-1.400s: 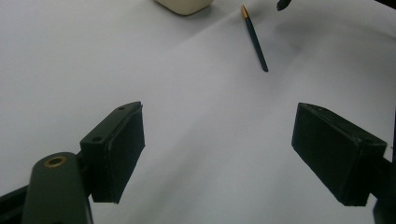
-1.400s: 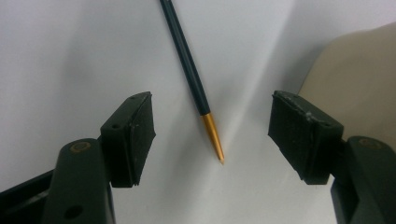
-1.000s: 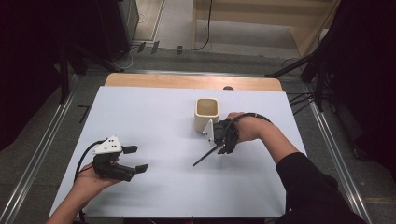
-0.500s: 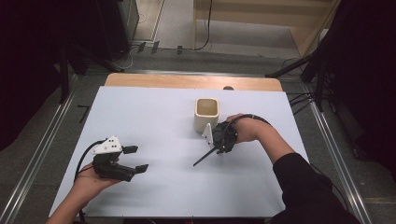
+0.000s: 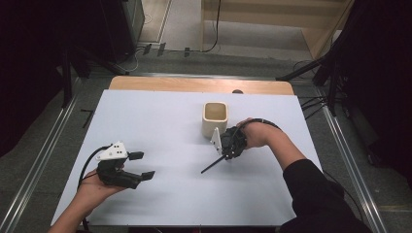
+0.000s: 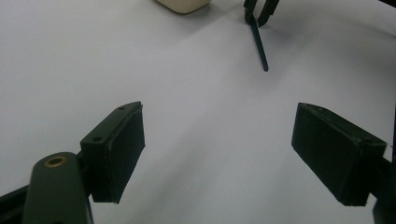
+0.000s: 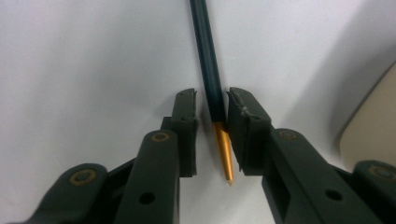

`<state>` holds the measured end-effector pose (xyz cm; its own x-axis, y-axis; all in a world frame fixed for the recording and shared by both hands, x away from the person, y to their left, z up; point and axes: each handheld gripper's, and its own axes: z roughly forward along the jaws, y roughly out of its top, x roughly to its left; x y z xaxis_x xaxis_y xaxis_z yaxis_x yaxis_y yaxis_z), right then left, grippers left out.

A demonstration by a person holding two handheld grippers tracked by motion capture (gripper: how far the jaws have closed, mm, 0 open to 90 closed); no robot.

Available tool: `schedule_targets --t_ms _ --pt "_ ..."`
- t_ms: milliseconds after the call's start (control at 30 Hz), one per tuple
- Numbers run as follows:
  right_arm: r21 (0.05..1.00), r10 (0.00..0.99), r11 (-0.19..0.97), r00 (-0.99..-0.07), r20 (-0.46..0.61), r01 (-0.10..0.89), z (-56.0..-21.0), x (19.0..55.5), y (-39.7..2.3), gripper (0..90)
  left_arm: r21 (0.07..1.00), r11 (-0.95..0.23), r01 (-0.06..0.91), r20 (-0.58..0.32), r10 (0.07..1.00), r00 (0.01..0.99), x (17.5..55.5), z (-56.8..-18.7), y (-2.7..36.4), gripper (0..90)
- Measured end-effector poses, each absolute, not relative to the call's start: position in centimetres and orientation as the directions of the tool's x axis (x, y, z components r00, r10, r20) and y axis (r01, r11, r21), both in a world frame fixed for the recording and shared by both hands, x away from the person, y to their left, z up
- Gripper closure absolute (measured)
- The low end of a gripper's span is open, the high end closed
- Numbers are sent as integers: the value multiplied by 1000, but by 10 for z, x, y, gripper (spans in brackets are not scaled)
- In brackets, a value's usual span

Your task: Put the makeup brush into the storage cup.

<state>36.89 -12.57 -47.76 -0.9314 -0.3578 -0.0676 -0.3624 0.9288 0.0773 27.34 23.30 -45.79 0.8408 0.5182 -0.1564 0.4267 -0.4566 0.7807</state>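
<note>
A dark pen (image 5: 212, 165) with a gold tip lies slantwise on the white table (image 5: 170, 121), just in front of a cream square cup (image 5: 215, 119). My right gripper (image 5: 226, 156) points down over the pen's gold end. In the right gripper view the pen (image 7: 208, 56) runs between the two pads of the right gripper (image 7: 211, 100). The jaws have just been closing on it, and a thin gap still shows on each side. My left gripper (image 5: 145, 165) rests at the near left, open wide with nothing between its pads (image 6: 116, 149). From there the pen (image 6: 259, 46) lies far ahead.
The cup (image 7: 369, 135) stands close beside the right gripper, at the right edge of its view. A wooden strip (image 5: 199, 85) borders the table's far side. Metal rails (image 5: 41, 160) run along both sides of the table, with dark stands and cables beyond.
</note>
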Motion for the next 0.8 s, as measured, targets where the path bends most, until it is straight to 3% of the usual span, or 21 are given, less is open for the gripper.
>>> schedule_targets --t_ms 267,800 --pt "75 -359 929 -932 -50 -362 -477 367 -127 824 781 -454 429 -159 520 839 273 -458 233 180" --pt "92 -336 936 -941 -45 -339 -476 367 -128 837 781 -454 430 -159 520 839 273 -458 233 180"
